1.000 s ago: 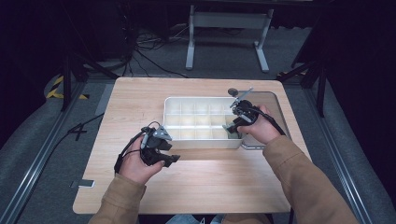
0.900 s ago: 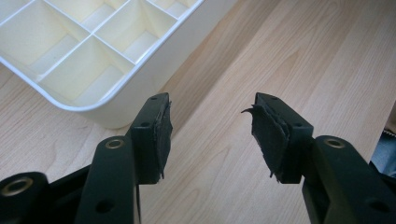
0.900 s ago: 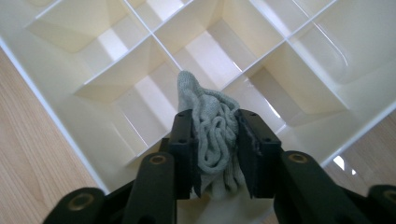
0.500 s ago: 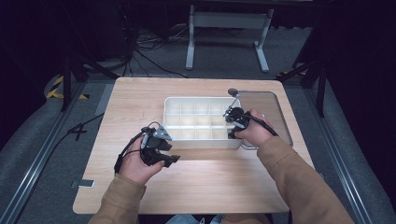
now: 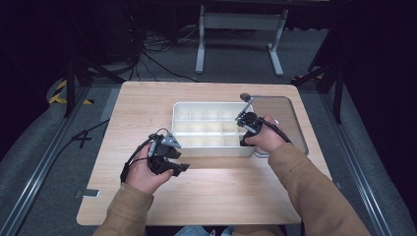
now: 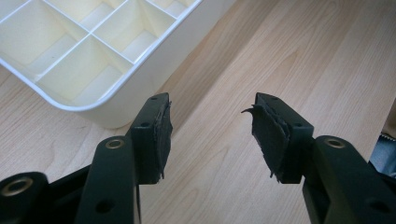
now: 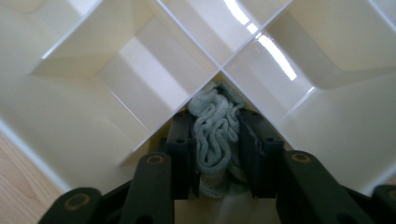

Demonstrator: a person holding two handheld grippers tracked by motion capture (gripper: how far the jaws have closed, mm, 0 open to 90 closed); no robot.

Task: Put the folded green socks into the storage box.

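1. Cloth first: a bunched pale grey-green cloth (image 7: 215,135) sits clamped between the jaws of the right gripper (image 7: 215,154), pushed into a corner cell of the white divided tray (image 5: 212,147), hard against the crossing of the dividers.
2. From the high view, that right gripper (image 5: 248,129) is down at the tray's near right end, the hand (image 5: 265,138) resting over the rim.
3. The left gripper (image 6: 210,135) hangs over bare table (image 6: 261,56) just beside the tray's near left corner (image 6: 107,112), jaws apart and holding nothing; the rubber pads (image 6: 268,140) look frayed.
4. Judged from this, the step in hand is seating the cloth in its cell. To do it well, press straight down so the bundle clears the divider tops before letting go.
5. Open the jaws only a little, then lift vertically, or the cloth may snag on the pads and come out.
6. The light tray could slide; the left gripper is well placed to steady its corner.
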